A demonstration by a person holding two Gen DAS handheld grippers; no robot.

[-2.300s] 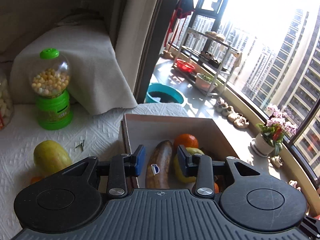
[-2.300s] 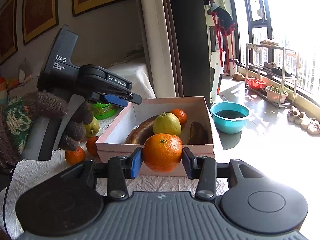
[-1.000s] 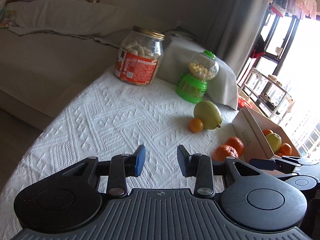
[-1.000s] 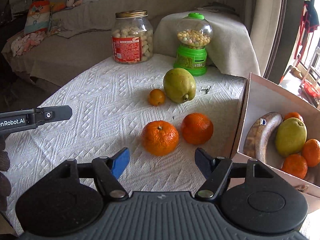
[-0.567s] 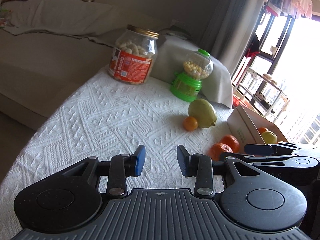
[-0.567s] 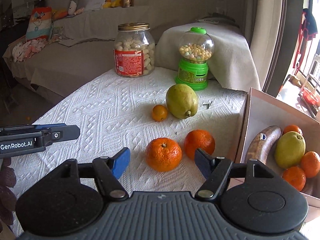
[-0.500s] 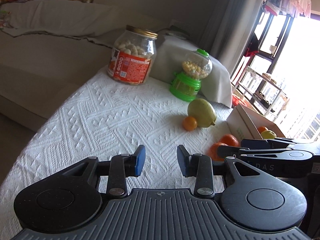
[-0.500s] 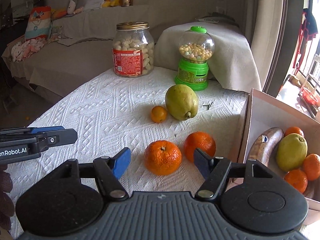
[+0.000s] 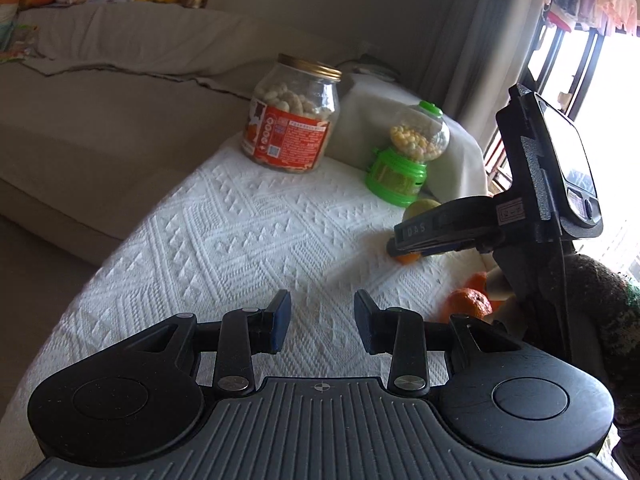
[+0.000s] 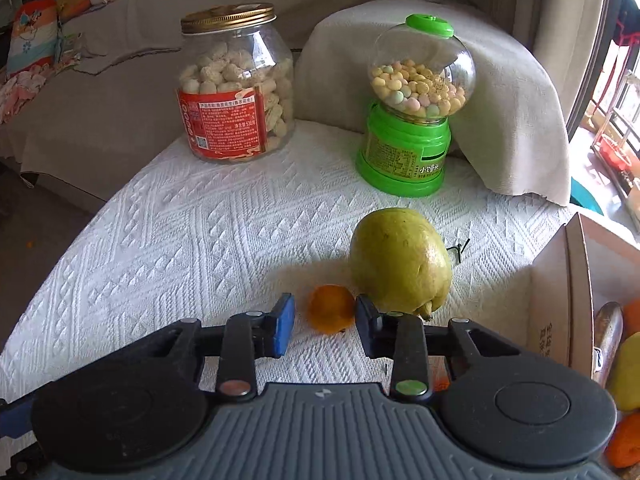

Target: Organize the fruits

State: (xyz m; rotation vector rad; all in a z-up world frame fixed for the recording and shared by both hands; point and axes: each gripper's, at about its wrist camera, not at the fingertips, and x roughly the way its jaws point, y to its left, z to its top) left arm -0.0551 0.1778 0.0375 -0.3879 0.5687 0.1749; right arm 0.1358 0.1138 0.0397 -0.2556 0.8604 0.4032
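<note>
The left gripper (image 9: 322, 322) is angled down over the white cloth with its jaws drawn close together and nothing between them. The right gripper (image 10: 325, 320) tilts more steeply downward, its jaws closing, the blue-padded finger (image 10: 283, 320) on one side and the black finger (image 10: 367, 322) on the other (whether they press on anything cannot be told). A hand (image 9: 592, 300) in a knitted glove grips the right gripper's handle.
</note>
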